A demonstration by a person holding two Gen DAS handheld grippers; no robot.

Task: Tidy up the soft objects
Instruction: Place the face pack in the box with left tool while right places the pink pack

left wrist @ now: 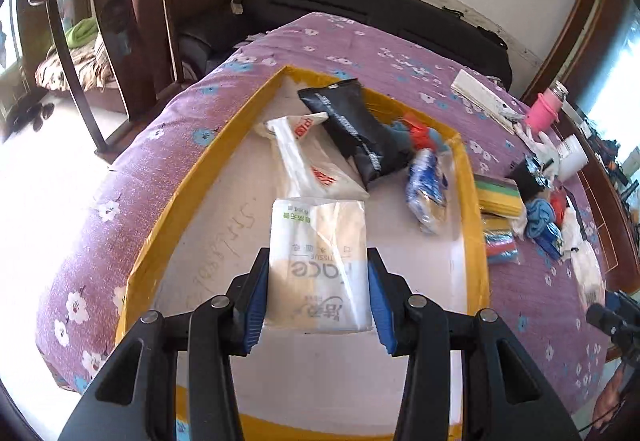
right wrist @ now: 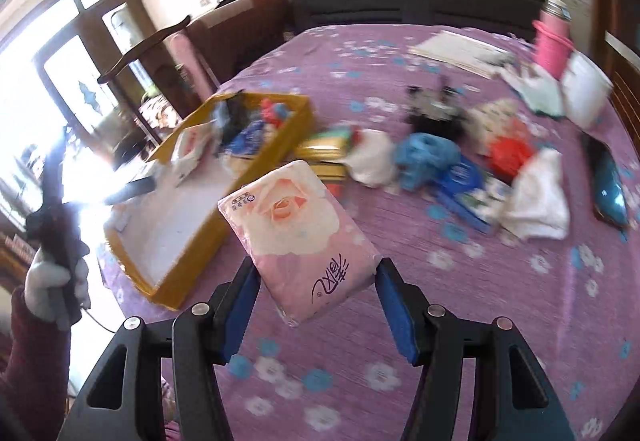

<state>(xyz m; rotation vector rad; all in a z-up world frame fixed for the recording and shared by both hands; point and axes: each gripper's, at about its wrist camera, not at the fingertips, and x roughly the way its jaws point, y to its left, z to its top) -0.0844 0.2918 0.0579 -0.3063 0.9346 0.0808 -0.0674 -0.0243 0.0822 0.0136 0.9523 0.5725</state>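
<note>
**Holding a tissue pack in each claw over the bed**

Covering most of both views, the bed (left wrist: pixel 360 53) wears a purple floral sheet. On it sits a shallow yellow-rimmed box (left wrist: pixel 208 169) with a white floor, at 10 o'clock in the right wrist view (right wrist: pixel 280 153).

Inside the box, far end: black pouch (left wrist: pixel 356 129) at 12 o'clock, white plastic bag (left wrist: pixel 308 161) with red print beside it, blue-and-white crumpled wrapper (left wrist: pixel 426 185) at 1 o'clock, red and blue bits (left wrist: pixel 420 131) in the far corner.

Right of the box on the sheet: loose pile of soft items, a blue bag (right wrist: pixel 424 157), white bags (right wrist: pixel 536 197), red bag (right wrist: pixel 512 153), blurred. Pink bottle (right wrist: pixel 552 37) at 1 o'clock near the far edge.

Left claw (left wrist: pixel 318 293) is clamped on a white tissue pack (left wrist: pixel 318 261), blue pads pressing both sides; the pack is above the box floor, near end. Cannot tell whether it touches the floor.

Right claw (right wrist: pixel 316 301) pinches a pink tissue pack (right wrist: pixel 300 237) with a rose print, tilted, held above the sheet just beside the box's right wall. A white-gloved hand (right wrist: pixel 52 277) grips the other tool at 9 o'clock.
</note>
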